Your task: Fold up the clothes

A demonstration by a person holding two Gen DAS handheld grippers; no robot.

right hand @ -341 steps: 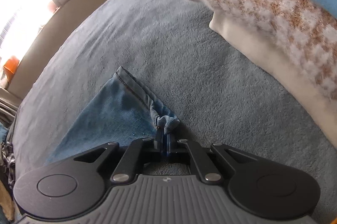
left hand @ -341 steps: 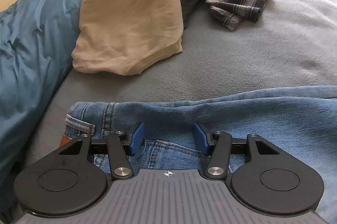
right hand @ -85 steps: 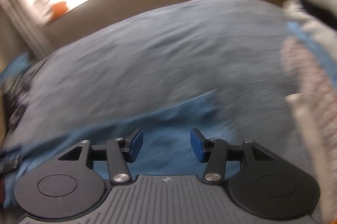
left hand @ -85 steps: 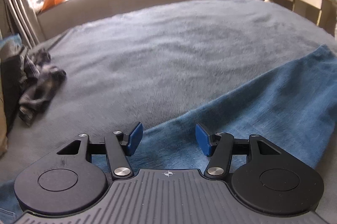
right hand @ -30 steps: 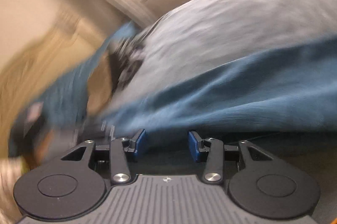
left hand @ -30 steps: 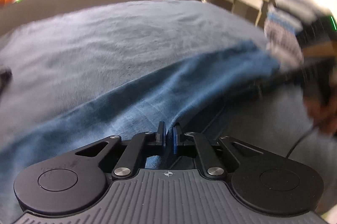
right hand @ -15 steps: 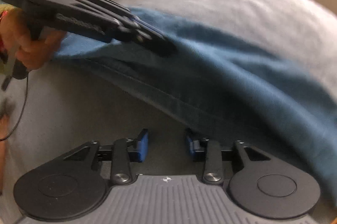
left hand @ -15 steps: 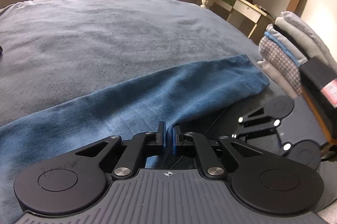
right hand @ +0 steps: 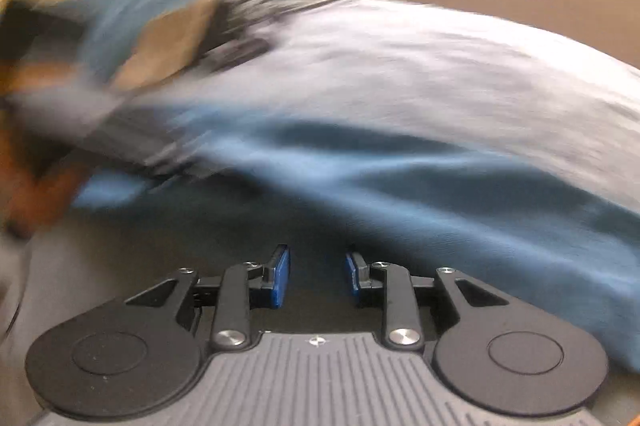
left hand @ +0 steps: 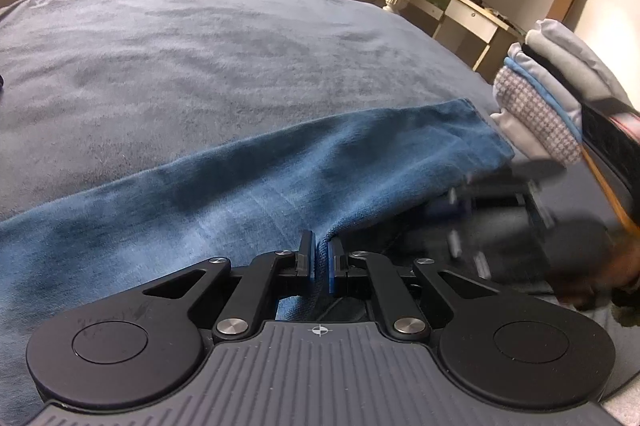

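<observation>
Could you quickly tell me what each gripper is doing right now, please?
Left gripper: shut on the jeans, pinching their near edge.
Right gripper: open, jaws closing, nothing between its fingers.

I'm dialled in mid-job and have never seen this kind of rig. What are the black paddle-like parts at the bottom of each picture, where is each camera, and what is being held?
They are hand-held two-finger grippers with a fisheye camera looking along the fingers. In the left wrist view, the left gripper is shut on an edge of the blue jeans, which lie stretched across a grey bed. Folded clothes are stacked at the right. The right wrist view is blurred; the right gripper is closing with nothing between its pads, just short of the jeans.
</observation>
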